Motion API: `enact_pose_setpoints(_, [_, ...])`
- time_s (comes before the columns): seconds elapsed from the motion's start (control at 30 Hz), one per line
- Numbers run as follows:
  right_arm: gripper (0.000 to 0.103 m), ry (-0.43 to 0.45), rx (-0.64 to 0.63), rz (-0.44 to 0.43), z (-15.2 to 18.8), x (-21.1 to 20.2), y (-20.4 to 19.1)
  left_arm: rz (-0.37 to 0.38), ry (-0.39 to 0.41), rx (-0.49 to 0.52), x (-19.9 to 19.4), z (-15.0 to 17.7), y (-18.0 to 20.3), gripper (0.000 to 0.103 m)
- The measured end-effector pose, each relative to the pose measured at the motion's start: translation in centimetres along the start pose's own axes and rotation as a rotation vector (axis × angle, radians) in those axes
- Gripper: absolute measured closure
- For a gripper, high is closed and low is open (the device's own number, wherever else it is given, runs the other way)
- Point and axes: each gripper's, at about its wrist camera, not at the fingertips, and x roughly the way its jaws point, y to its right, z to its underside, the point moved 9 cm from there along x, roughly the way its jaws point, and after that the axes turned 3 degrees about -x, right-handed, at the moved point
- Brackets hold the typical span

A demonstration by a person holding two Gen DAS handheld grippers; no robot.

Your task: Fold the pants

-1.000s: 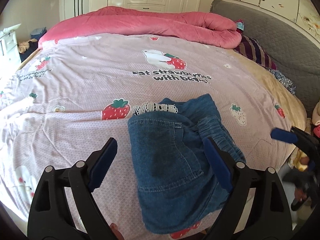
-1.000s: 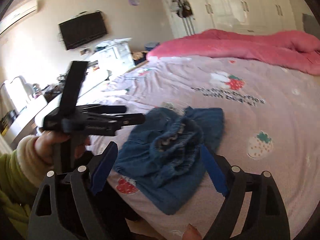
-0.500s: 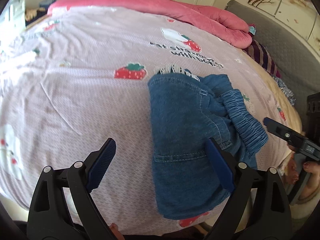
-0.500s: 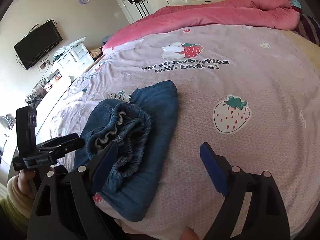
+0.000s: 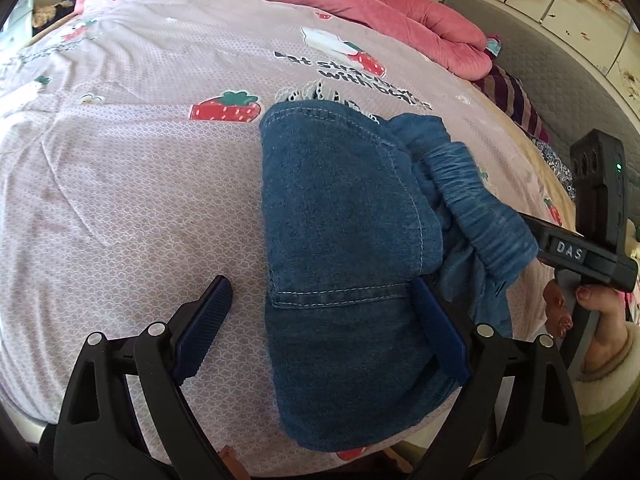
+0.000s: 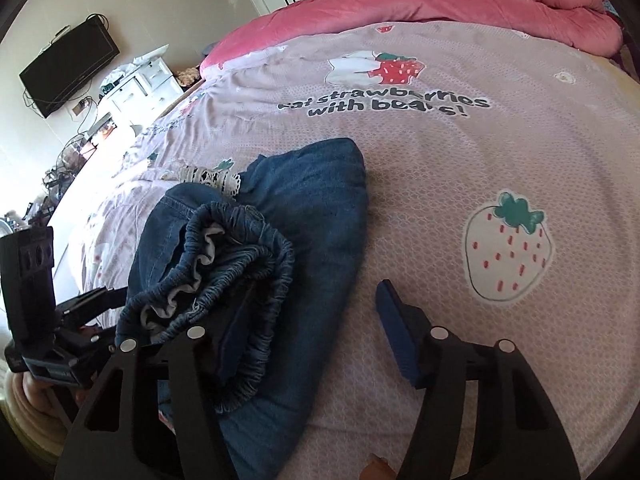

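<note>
The blue denim pants (image 5: 344, 216) lie folded in a thick bundle near the front edge of the bed, with white lace trim (image 5: 316, 92) at the far end. The elastic waistband (image 5: 480, 208) bunches up on the bundle's right side. My left gripper (image 5: 320, 320) is open, its jaws straddling the near left part of the bundle. My right gripper (image 6: 304, 328) is open; its left finger is hidden under the waistband (image 6: 240, 248), its right finger (image 6: 396, 332) is over bare sheet. The right gripper also shows in the left wrist view (image 5: 568, 248), against the waistband.
The bed has a pink strawberry-print sheet (image 5: 140, 152) and a rolled pink duvet (image 5: 360, 12) at the far end. A grey headboard (image 5: 560, 92) runs along the right. A white dresser (image 6: 140, 80) and a wall TV (image 6: 68, 68) stand to the left.
Both grippers have moved in closer to the pants. The right gripper has slid left so its left finger is now under the waistband. The pants bundle has stayed in place.
</note>
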Motion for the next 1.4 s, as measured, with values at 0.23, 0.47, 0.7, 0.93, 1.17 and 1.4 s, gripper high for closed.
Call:
enact_pose_setpoints(0.23, [0.053,0.025,0.045,-0.066,-0.1,0.6,-0.3,0.001,0.011,-0.002,0.1,-0.1,0.3,0.019])
enact_pose_setpoints(0.47, [0.062,0.031,0.070,-0.055,0.8,0.6,-0.4,0.019,0.004,0.019,0.4,0.0,1.4,0.024])
enact_pose_setpoints(0.7, [0.089,0.067,0.083,-0.107,1.0,0.4,-1.3,0.015,0.013,0.021,0.1,0.0,2.1,0.055])
enact_pose_setpoints(0.93, [0.091,0.110,0.024,-0.078,0.4,-1.2,-2.5,-0.002,0.035,0.044,-1.1,-0.3,2.9,0.077])
enact_pose_setpoints(1.17, [0.091,0.174,-0.052,-0.057,-1.4,-3.5,-3.9,-0.003,0.070,0.051,-2.4,-1.4,3.6,0.079])
enact_pose_setpoints(1.4, [0.091,0.228,-0.095,-0.038,-4.2,-5.0,-4.0,-0.021,0.125,0.094,-3.5,-4.6,4.6,0.079])
